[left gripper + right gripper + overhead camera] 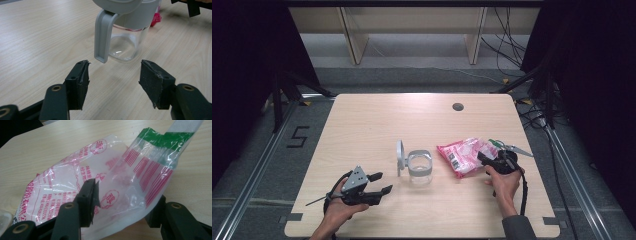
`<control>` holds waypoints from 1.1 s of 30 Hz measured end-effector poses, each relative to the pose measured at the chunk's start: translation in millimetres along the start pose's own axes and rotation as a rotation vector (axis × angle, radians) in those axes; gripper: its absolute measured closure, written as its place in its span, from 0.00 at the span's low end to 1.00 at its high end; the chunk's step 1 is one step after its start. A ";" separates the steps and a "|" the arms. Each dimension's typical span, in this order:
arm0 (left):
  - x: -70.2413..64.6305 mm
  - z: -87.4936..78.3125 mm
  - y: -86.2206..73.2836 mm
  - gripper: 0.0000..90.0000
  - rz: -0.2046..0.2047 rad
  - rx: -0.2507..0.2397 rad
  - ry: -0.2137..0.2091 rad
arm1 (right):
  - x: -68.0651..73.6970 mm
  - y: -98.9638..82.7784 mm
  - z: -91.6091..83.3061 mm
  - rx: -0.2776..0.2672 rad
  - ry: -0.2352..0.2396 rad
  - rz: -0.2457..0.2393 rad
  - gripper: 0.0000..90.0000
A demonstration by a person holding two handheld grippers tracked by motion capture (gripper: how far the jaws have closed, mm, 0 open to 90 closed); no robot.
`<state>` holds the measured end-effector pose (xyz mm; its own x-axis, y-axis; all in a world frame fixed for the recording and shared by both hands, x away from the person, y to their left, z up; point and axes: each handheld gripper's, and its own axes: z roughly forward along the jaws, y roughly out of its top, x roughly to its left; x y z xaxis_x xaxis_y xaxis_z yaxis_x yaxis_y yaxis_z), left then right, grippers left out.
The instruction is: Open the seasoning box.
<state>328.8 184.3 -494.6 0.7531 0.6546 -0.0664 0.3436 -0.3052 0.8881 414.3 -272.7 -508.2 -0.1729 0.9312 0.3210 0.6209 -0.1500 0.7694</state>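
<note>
Apparently early on: the bag is being gripped, the jar waits open.

On the table (pixel 362 130), the right gripper (pixel 492 159) has the pink-printed plastic bag (pixel 75 182) between its jaws, which seem to pinch its sealed end. The left gripper (pixel 113 80) hovers spread and empty near the clear jar (pixel 419 169), whose hinged lid (pixel 400 156) stands open. Nothing shows inside the jar, so opening the bag and filling probably remain.

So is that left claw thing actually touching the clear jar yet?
Apart. In the left gripper view, bare tabletop shows between the left gripper, jaws open, and the jar with its grey handle.
</note>
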 end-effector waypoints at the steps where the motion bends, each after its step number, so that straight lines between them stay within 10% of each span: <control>1: 0.5 0.1 -0.1 0.44 -0.002 0.001 0.003 | 3.8 -0.1 0.3 0.009 0.012 0.064 0.59; 3: 0.0 0.6 -1.0 0.44 -0.032 0.000 0.000 | -0.6 1.1 3.3 -0.008 0.009 0.006 0.60; 10: -0.6 -0.1 -0.8 0.44 -0.032 0.003 0.006 | 2.9 2.8 7.3 0.016 0.002 0.043 0.73; 19: -0.3 0.1 -0.7 0.44 -0.035 -0.005 -0.004 | 6.1 5.4 6.9 0.016 0.001 -0.021 0.94; 21: -0.2 0.1 -0.7 0.44 -0.035 -0.006 -0.003 | 2.4 7.1 6.7 0.022 -0.001 -0.093 0.98; 33: -0.8 -0.9 0.4 0.45 -0.032 -0.005 0.005 | 10.8 11.1 3.0 -0.001 0.042 -0.187 1.00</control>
<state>327.7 184.3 -493.8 0.7387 0.6677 -0.0926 0.3648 -0.2805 0.8878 421.7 -263.3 -497.8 -0.3170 0.9280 0.1957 0.5742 0.0236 0.8184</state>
